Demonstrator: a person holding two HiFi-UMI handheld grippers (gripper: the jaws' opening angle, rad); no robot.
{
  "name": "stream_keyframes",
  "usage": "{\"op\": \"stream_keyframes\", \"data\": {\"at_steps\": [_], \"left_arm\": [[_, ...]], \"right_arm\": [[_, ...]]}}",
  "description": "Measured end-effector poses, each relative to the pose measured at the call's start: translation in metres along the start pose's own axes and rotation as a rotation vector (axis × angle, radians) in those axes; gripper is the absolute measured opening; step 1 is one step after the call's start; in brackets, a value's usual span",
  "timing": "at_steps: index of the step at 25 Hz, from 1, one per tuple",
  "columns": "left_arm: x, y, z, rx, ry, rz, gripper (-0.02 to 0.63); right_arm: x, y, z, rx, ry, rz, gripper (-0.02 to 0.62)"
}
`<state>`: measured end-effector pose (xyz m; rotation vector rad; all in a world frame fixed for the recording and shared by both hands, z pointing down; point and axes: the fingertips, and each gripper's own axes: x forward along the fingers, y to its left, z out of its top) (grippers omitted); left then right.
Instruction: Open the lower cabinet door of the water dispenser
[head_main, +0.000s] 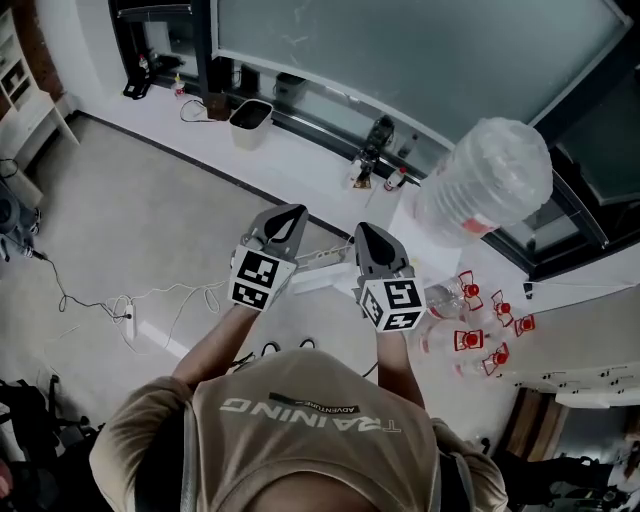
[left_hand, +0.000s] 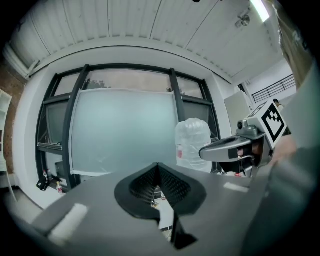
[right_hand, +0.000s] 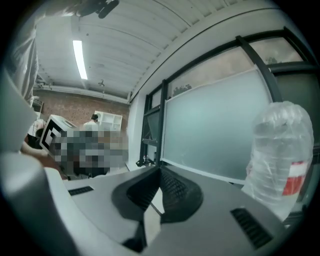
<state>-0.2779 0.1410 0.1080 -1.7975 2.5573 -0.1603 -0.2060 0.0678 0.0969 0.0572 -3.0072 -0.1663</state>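
Observation:
The water dispenser's big clear bottle (head_main: 485, 180) stands at the right by the window; it also shows as the bottle (left_hand: 192, 145) and the bottle (right_hand: 280, 150) in both gripper views. The dispenser's lower cabinet door is hidden beneath the bottle in every view. My left gripper (head_main: 290, 212) and right gripper (head_main: 362, 232) are held side by side in front of my chest, pointing roughly level toward the window. Both are short of the dispenser. The left gripper (left_hand: 158, 165) is shut on nothing. Likewise the right gripper (right_hand: 160, 169) is shut and holds nothing.
Several small bottles with red caps (head_main: 480, 320) lie on the floor right of the grippers. A white bin (head_main: 251, 120) sits by the window wall. A power strip with cables (head_main: 125, 315) lies on the floor at left, and a white shelf (head_main: 20, 100) stands far left.

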Motion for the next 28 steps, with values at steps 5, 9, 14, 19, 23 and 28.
{"op": "stream_keyframes", "data": {"at_steps": [5, 9, 14, 19, 23, 28], "left_arm": [[0.003, -0.006, -0.001, -0.014, 0.011, -0.013, 0.0], [0.001, -0.014, 0.0, 0.023, 0.01, -0.016, 0.001], [0.005, -0.022, -0.001, 0.031, 0.023, -0.03, 0.0], [0.007, -0.028, 0.005, 0.059, 0.005, -0.035, 0.0], [0.008, -0.024, -0.001, 0.057, 0.03, -0.025, 0.001], [0.019, -0.017, 0.007, 0.066, 0.001, -0.001, 0.001]], "right_arm": [[-0.001, 0.0, -0.008, 0.012, 0.012, 0.013, 0.008], [0.0, 0.001, -0.012, 0.001, 0.013, 0.021, 0.008], [0.003, 0.002, -0.011, 0.125, -0.038, 0.076, 0.008], [0.005, 0.0, -0.012, 0.079, -0.029, 0.076, 0.008], [0.01, -0.005, -0.017, 0.097, -0.031, 0.079, 0.008], [0.019, -0.016, -0.015, 0.048, -0.027, 0.082, 0.008]]}}
